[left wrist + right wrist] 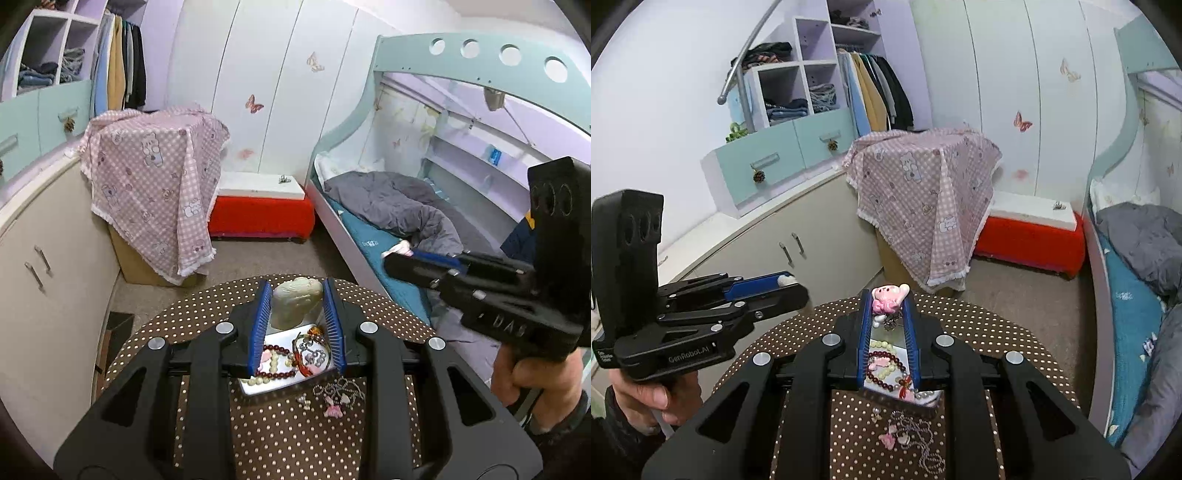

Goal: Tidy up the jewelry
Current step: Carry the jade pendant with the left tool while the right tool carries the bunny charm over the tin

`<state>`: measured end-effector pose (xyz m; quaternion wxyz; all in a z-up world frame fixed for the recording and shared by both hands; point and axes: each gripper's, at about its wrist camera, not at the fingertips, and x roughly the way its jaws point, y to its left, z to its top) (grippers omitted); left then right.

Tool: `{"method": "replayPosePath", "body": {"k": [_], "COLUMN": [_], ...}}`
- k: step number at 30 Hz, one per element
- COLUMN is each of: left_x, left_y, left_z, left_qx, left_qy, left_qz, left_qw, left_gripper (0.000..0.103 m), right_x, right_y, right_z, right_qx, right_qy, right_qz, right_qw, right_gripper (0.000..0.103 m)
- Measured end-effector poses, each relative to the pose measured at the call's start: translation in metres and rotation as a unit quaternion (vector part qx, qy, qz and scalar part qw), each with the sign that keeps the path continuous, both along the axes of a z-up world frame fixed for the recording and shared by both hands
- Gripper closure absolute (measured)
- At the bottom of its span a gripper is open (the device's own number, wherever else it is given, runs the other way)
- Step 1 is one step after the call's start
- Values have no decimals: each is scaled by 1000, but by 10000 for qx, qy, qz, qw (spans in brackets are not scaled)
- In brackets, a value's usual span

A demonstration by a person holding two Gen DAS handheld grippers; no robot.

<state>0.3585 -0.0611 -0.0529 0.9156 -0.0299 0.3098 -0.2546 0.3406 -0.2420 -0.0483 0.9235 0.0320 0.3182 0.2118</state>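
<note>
A silver tray (275, 387) on a brown polka-dot table holds a dark red bead bracelet (280, 350), pearl strands and chains. A pale green bust stand (295, 301) stands at the tray's far end. My left gripper (295, 291) is shut on the stand, with its blue pads against the stand's sides. My right gripper (888, 297) is shut on a pink charm (888, 295) with a chain hanging from it above the tray (932, 402). A silver chain with pink charms (905, 435) lies on the table in front of the tray.
The round polka-dot table (207, 314) stands on beige carpet. A cloth-covered box (155, 184) and a red-and-white box (260, 210) are beyond it. Cream cabinets (48, 258) stand on the left, a bunk bed (388, 221) on the right.
</note>
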Motion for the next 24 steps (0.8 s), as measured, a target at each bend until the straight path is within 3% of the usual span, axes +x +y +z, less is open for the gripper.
{"method": "replayPosePath", "body": {"k": [2,3,4,5,7,10,24], "left_x": [10,15,16,16,16,11,-30], "left_y": [-2,-1,0,4,7,13,28], "left_z": [-6,-8,-8,-9,-11,-11,4], "left_qx": [20,47,43,9,8,152,237], "left_qy": [150,188,148,81,122,68,-353], "left_qz": [63,179,311,441,494,677,916], "left_qw": [9999,9997,9994,9990,9987,9976,9949], "left_gripper": [64,34,14,11,11,11,10], "right_x": [11,19,23,27,29,23,-15], "right_y": [1,0,-1,-5,-13,-23,-37], "right_z": [-8,-16,-21,-27,-32,-32,-9], "right_qx": [21,69,118,194,333,445,359], "right_qy": [131,224,304,406,455,378,64], "right_qz": [-19,-56,-85,-161,-321,-573,-763], "right_qw": [9999,9997,9994,9989,9979,9966,9964], "right_gripper": [87,87,78,70,28,9,8]}}
